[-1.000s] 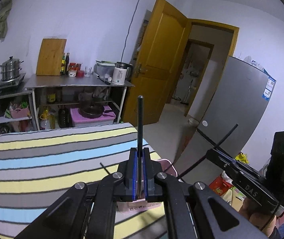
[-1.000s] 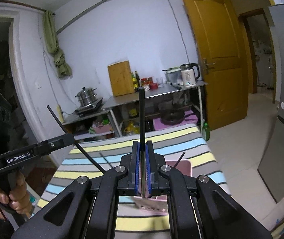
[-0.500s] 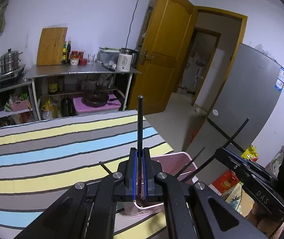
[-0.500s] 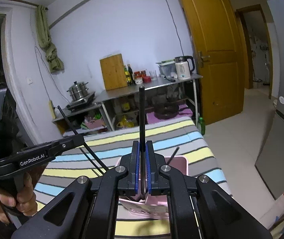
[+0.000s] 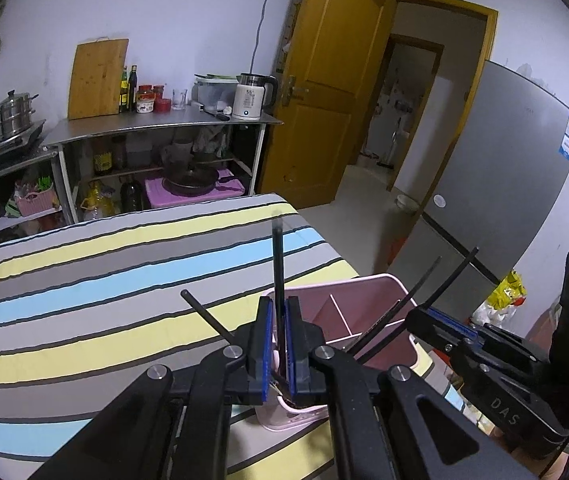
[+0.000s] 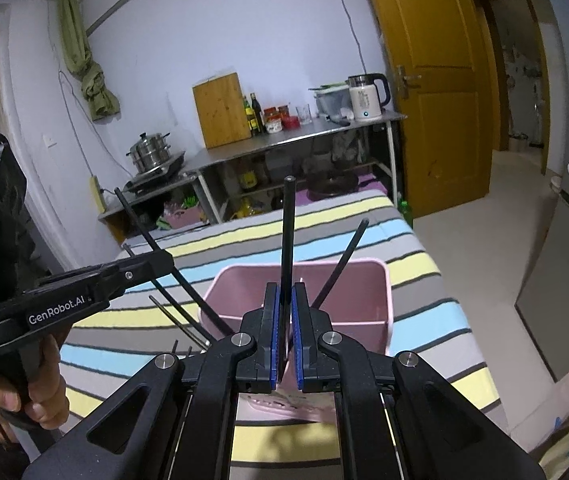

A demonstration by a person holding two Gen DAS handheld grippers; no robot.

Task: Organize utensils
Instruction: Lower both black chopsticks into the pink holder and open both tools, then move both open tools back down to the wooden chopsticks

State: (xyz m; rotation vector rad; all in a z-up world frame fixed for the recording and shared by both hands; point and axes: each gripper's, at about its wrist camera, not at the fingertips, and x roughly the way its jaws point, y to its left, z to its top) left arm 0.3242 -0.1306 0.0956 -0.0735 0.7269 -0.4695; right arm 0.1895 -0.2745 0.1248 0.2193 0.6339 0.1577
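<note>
A pink divided utensil holder [image 5: 368,300] [image 6: 300,292] stands near the striped table's right edge. My left gripper [image 5: 278,344] has parted slightly around a black chopstick [image 5: 277,264] that stands blurred between the pads, over the holder's near left corner. My right gripper [image 6: 287,332] is shut on another black chopstick [image 6: 287,236], upright over the holder. The right gripper also shows in the left wrist view [image 5: 444,330], and the left one in the right wrist view [image 6: 140,268]. Several black chopsticks [image 6: 342,260] lean inside the holder.
The striped tablecloth [image 5: 104,280] covers the table. Behind it stands a steel shelf unit [image 5: 164,128] with a cutting board, bottles, kettle and steamer pot. A grey fridge [image 5: 504,184] and an open yellow door [image 5: 324,80] are on the right.
Both grippers came down over the pink holder. The left gripper's pads have parted a little and its chopstick looks blurred, sliding downward. The right gripper's grip is unchanged.
</note>
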